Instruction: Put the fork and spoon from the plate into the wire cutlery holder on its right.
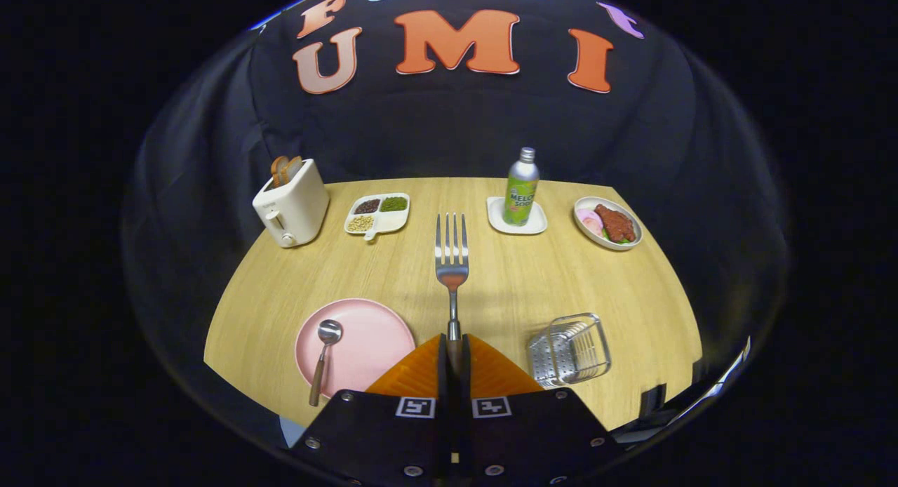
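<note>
Claw point(454, 347) clamped tight on fork point(452, 255) handle — tines pointing ahead.

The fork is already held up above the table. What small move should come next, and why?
Probably carry the fork to the right, over the wire cutlery holder. The gripper has its jaws shut on the fork's handle, tines pointing ahead, and the holder stands right of the pink plate, where the spoon waits.
</note>
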